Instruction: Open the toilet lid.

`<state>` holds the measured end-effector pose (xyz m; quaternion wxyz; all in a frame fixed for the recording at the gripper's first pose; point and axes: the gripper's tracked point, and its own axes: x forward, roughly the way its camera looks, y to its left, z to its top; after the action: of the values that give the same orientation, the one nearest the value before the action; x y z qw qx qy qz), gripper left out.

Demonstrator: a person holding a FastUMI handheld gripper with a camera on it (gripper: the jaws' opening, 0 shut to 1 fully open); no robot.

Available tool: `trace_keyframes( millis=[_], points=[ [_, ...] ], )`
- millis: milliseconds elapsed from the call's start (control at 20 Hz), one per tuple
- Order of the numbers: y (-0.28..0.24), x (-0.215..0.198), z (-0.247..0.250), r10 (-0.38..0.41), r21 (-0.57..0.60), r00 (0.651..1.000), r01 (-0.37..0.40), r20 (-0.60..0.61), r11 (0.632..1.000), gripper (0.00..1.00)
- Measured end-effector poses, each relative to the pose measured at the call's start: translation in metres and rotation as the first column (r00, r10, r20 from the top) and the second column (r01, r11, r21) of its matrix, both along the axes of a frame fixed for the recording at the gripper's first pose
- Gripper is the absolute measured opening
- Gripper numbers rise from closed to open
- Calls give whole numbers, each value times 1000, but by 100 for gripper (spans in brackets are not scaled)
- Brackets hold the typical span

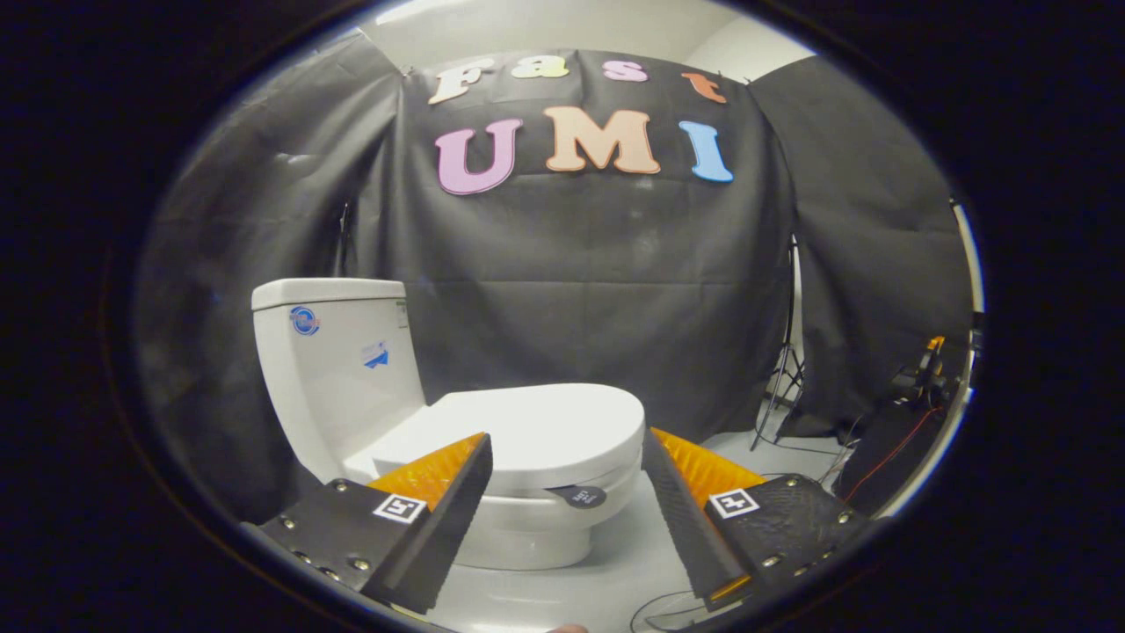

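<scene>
The gripper (pixel 567 457) is held with its two fingers spread wide apart, and nothing is clamped between them. The toilet (pixel 492 457) stands just ahead of the fingers on a pale floor (pixel 606 580), turned so that its front faces right and slightly toward the camera. The toilet lid (pixel 527 426) lies flat and closed on the seat, and its rounded front edge sits in the gap between the two fingertips, a little beyond them; whether either finger touches it cannot be told. A small dark tab (pixel 577 497) projects from under the front rim of the lid. The tank (pixel 338 360) rises at the left, behind the lid, with two small stickers on its near side. A black cloth wall (pixel 598 290) hangs close behind the toilet and closes off the far side. To the right, near the cloth, stand the thin legs of a stand (pixel 782 387), and further right sits dark equipment (pixel 914 396) with cables (pixel 888 457) running down from it. A thin cable (pixel 659 607) lies looped on the floor near the right finger.
</scene>
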<state>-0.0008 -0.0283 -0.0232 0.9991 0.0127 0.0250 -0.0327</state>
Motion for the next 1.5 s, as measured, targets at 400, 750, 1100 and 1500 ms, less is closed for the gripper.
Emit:
trace_keyframes(
  millis=[400, 750, 1100, 1500],
  points=[
    [-5, 10, -16, -26, 113, 1000, 26, -2, 993, 100],
    [15, 52, -9, -2, 237, 1000, -6, 31, 971, 100],
    [13, 90, -44, -16, 459, 1000, 9, 11, 889, 100],
    [-2, 109, -107, -79, 705, 995, 96, -56, 703, 100]
  ],
)
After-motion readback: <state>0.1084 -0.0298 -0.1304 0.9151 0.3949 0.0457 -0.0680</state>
